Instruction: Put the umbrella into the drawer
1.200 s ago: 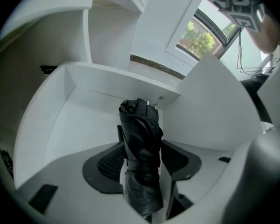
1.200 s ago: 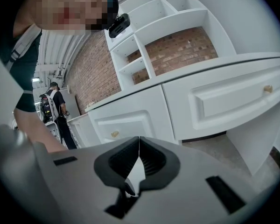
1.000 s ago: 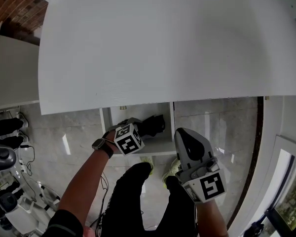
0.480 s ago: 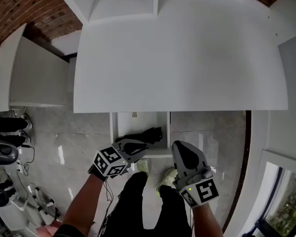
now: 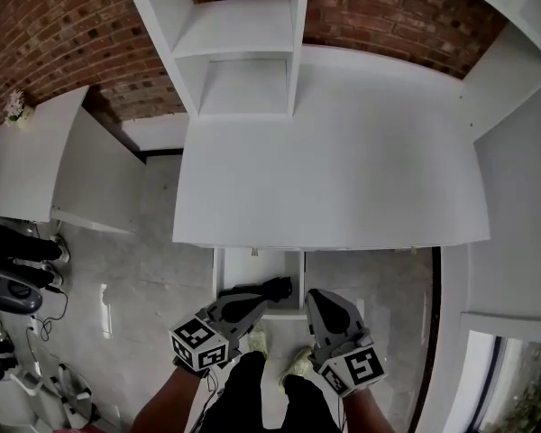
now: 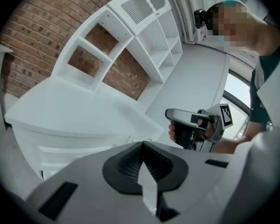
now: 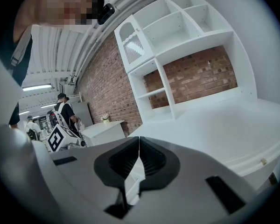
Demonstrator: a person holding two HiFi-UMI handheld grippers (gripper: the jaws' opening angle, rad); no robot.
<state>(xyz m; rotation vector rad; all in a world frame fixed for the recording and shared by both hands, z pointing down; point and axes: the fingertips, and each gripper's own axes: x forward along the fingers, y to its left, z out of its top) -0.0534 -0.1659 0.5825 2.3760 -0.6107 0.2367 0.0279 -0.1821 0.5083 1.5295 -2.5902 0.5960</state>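
The black folded umbrella (image 5: pixel 265 288) lies inside the open white drawer (image 5: pixel 219 276) under the desk's front edge. My left gripper (image 5: pixel 265 301) is held above and in front of the drawer, apart from the umbrella, its jaws shut with nothing between them (image 6: pixel 142 144). My right gripper (image 5: pixel 315 295) is beside it on the right, also shut and empty (image 7: pixel 139 139). Both point toward the desk. The left gripper view shows the right gripper (image 6: pixel 194 127). The right gripper view shows the left one's marker cube (image 7: pixel 58 137).
A wide white desk top (image 5: pixel 334 170) fills the middle, with a white shelf unit (image 5: pixel 243 52) against the brick wall (image 5: pixel 63 34). A white side table (image 5: pixel 36 165) stands at the left, with gear on the floor (image 5: pixel 4 291). People (image 7: pixel 64 110) stand far off.
Both grippers have risen away from the drawer. The left one was down at the umbrella with open jaws and is now shut and empty. The umbrella stays in the drawer.
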